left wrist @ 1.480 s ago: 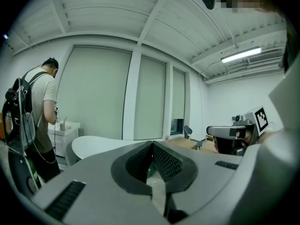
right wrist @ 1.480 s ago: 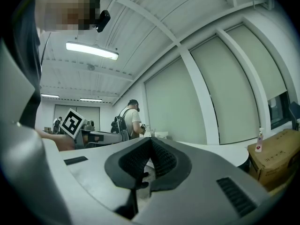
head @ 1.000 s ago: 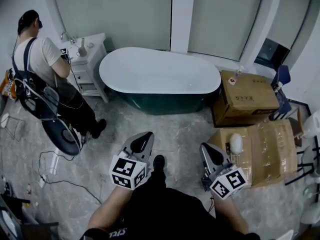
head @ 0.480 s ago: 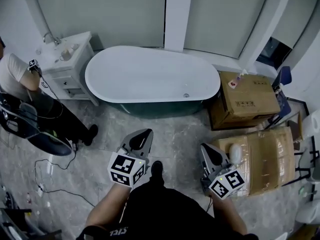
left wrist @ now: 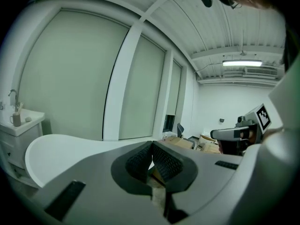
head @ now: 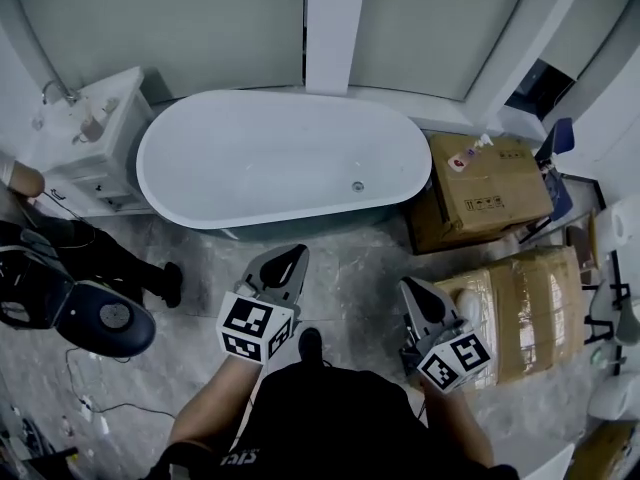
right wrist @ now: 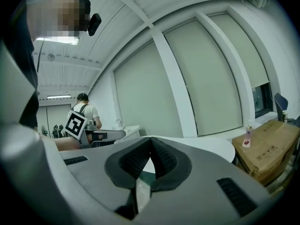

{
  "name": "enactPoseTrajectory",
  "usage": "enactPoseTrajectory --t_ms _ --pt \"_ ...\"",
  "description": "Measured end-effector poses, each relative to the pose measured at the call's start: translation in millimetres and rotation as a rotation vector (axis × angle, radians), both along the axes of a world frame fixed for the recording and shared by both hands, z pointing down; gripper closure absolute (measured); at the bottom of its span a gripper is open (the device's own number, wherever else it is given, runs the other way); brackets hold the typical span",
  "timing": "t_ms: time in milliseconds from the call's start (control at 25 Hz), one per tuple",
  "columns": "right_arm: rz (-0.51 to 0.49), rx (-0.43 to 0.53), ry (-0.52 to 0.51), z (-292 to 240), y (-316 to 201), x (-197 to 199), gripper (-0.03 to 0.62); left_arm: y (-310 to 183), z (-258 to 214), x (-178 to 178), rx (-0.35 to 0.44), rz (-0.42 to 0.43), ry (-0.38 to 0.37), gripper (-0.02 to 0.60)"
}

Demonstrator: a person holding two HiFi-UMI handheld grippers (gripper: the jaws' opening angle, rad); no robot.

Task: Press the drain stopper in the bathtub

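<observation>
Room: grey marble floor, blinds drawn; the bathtub (head: 200,183) lies crosswise ahead of me, with cardboard boxes (head: 490,193) at its right end.
Drain stopper: a small round disc (head: 357,186) on the tub floor, toward the right end and well apart from both tools.
Left gripper: (head: 285,265) jaws pressed together with nothing between them, held over the floor short of the tub.
Right gripper: (head: 415,293) likewise closed and empty, nearer the boxes.
Why so: I judge that closed tips make one blunt point for pressing. The right one sits closer to the stopper.
</observation>
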State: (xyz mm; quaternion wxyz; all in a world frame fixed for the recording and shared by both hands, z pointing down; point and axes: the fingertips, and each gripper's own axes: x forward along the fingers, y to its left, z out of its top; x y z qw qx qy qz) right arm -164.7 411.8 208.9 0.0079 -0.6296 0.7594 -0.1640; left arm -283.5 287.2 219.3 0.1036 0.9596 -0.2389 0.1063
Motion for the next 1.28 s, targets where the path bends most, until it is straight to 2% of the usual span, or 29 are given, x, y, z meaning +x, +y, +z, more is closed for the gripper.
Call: enactPoseTrajectory --t_ms 360,560,680,800,920,1160,1280 --pt "0.025 -0.037 -0.011 10 -32 27 0.579 -31 3 33 -0.011 0.023 0.017 0.568" --pt "-0.020 -0.022 -0.025 14 -62 55 0.579 -47 4 56 -0.006 -0.008 -0.002 0.568" --pt "-0.081 -0.007 -0.015 17 -86 81 0.579 -62 3 79 0.009 -0.044 -0.016 0.568" --pt "-0.148 0.003 -0.011 15 -116 114 0.579 -83 2 106 0.009 -0.102 -0.026 0.568" --pt "-0.210 0.019 -0.015 8 -143 151 0.579 -102 -1 142 -0.030 -0.164 -0.006 0.568" --pt "-0.231 -0.004 -0.057 12 -172 253 0.579 -125 -9 239 -0.047 -0.192 -0.006 0.568" --pt "-0.256 -0.019 -0.063 16 -183 286 0.579 -135 -9 273 -0.052 -0.202 -0.032 0.568"
